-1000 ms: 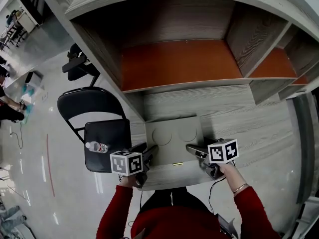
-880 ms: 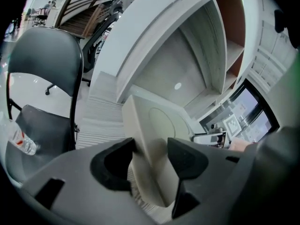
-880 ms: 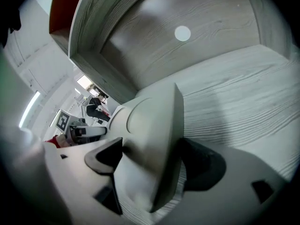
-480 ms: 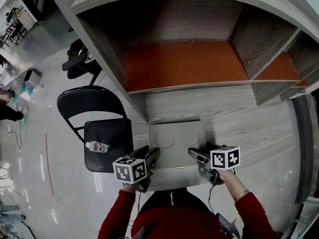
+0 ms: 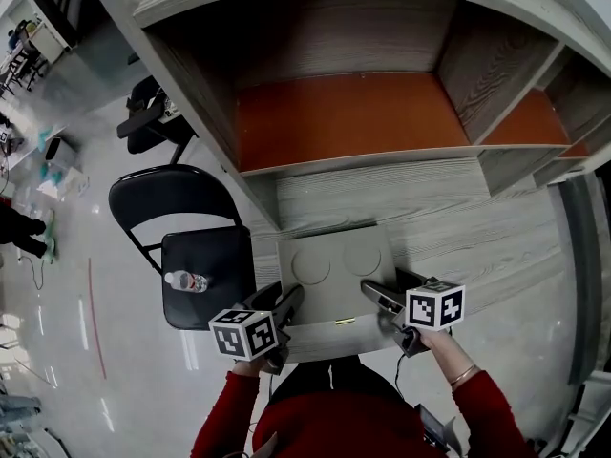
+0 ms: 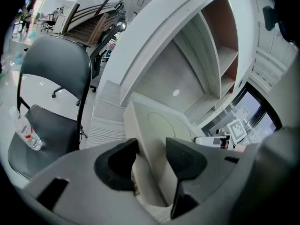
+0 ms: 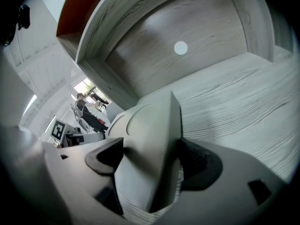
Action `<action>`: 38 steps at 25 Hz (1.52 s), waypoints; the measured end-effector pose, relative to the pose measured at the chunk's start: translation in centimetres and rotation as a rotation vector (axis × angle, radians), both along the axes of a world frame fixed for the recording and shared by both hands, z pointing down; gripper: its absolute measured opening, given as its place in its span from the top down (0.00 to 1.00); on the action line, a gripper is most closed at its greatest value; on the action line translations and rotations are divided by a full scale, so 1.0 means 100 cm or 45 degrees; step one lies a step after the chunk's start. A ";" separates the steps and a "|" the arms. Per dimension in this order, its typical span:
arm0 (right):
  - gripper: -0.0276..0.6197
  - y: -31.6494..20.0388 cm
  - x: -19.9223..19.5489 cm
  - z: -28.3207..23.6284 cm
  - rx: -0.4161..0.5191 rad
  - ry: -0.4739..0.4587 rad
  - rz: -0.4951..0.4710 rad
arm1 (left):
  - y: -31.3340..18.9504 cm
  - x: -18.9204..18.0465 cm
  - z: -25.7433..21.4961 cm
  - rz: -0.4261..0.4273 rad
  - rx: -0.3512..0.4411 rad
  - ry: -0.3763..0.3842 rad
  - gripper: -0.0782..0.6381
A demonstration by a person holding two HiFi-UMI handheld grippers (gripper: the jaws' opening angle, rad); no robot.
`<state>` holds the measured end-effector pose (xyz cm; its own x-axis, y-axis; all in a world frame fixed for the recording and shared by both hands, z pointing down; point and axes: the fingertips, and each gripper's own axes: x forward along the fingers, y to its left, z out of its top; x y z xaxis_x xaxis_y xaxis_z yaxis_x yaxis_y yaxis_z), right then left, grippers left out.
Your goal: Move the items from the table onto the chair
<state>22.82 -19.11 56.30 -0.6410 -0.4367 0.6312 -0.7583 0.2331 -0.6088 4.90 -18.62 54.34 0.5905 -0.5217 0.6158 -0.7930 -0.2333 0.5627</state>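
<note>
The box (image 5: 334, 273), flat and pale grey with two circles pressed into its lid, lies on the table (image 5: 477, 222) at the front edge. The left gripper (image 5: 287, 300) has just been closing and now clamps the box's left edge; the right gripper (image 5: 373, 292) pinches the right edge. To the left stands the chair (image 5: 218, 256), a bottle (image 5: 186, 281) lying on its seat, its red-and-white label too small to read.
</note>
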 end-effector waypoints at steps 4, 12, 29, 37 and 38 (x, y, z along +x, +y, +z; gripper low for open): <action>0.37 -0.002 0.002 -0.007 0.038 -0.026 0.043 | -0.004 0.001 -0.010 -0.002 0.049 0.000 0.60; 0.37 0.005 0.003 -0.014 0.048 -0.075 0.095 | -0.007 0.002 -0.026 0.015 0.116 -0.026 0.61; 0.37 -0.001 -0.010 -0.041 0.160 -0.103 0.023 | 0.000 -0.011 -0.055 -0.071 0.226 -0.059 0.61; 0.37 -0.002 -0.042 -0.055 0.222 -0.096 -0.064 | 0.013 -0.043 -0.067 -0.175 0.284 -0.049 0.61; 0.37 -0.002 -0.047 -0.058 0.229 -0.091 -0.073 | 0.015 -0.049 -0.068 -0.190 0.289 -0.041 0.61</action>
